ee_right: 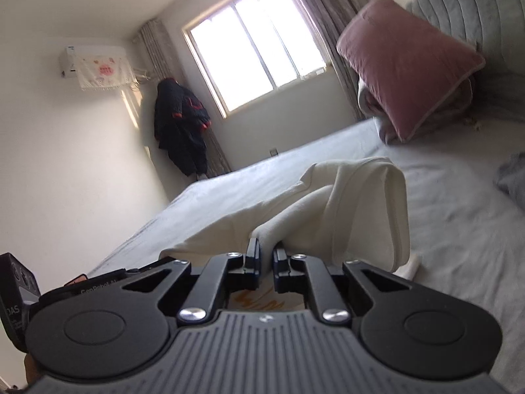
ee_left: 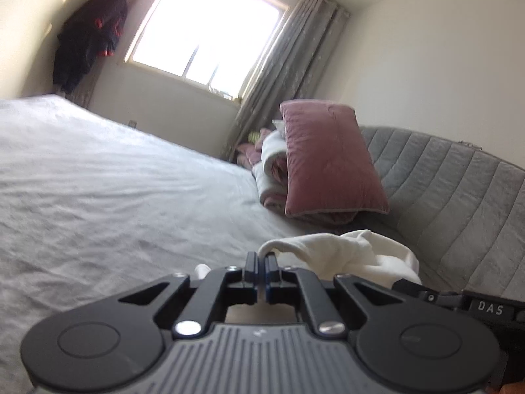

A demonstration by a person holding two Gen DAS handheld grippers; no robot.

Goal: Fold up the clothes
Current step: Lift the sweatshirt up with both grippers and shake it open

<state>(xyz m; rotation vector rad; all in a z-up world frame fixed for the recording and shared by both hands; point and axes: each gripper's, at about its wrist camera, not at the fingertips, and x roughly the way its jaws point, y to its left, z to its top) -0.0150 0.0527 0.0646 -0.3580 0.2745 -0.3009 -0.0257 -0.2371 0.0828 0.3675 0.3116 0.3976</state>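
Observation:
A cream-white garment (ee_left: 341, 256) is lifted off the grey bed sheet (ee_left: 115, 180). My left gripper (ee_left: 261, 257) is shut on a thin edge of it, and the cloth bunches to the right of the fingers. In the right wrist view the same white garment (ee_right: 344, 210) hangs in loose folds above the bed (ee_right: 443, 229). My right gripper (ee_right: 266, 251) is shut on a thicker fold of it, with a narrow gap left between the jaws. Part of the other gripper's black body (ee_left: 459, 298) shows at the lower right of the left wrist view.
A pink pillow (ee_left: 328, 161) leans on folded bedding against the grey padded headboard (ee_left: 459, 203). A bright window (ee_left: 203, 32) with grey curtains lies beyond the bed. A dark jacket (ee_right: 180, 124) hangs in the corner. A grey cloth (ee_right: 512, 177) lies at the bed's right edge.

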